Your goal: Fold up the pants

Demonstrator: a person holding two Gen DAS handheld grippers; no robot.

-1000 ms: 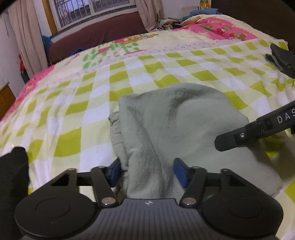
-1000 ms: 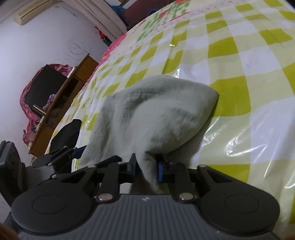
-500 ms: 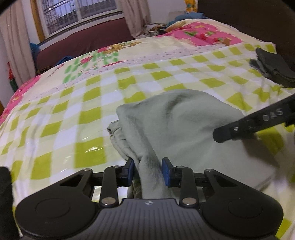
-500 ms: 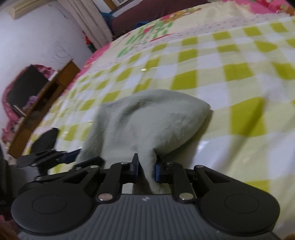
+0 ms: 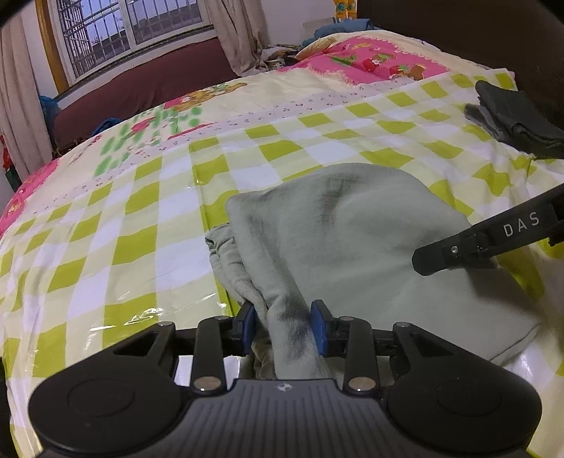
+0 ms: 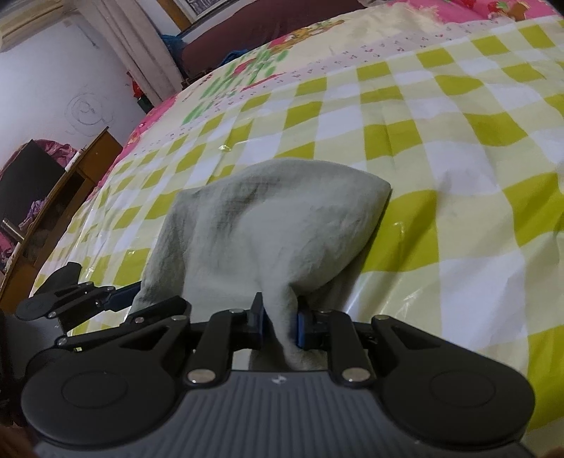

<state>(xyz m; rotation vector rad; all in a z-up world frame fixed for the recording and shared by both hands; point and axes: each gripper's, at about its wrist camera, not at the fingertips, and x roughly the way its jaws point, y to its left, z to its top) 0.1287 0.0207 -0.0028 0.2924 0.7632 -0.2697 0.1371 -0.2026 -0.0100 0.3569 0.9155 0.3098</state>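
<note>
Dark clothes beyond pants, well apart, on checkered sheet.

Both cameras sit low and close over the bed, each looking forward along its own jaws at the bottom of the frame. The left view faces the window; the right view angles toward the wall at upper left. Both share the pants mid-frame.

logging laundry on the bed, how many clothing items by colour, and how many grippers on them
pale green pants: 1
dark grey garment: 1
grippers shut on the pants: 2, left gripper and right gripper
total: 2 clothing items, 2 grippers
</note>
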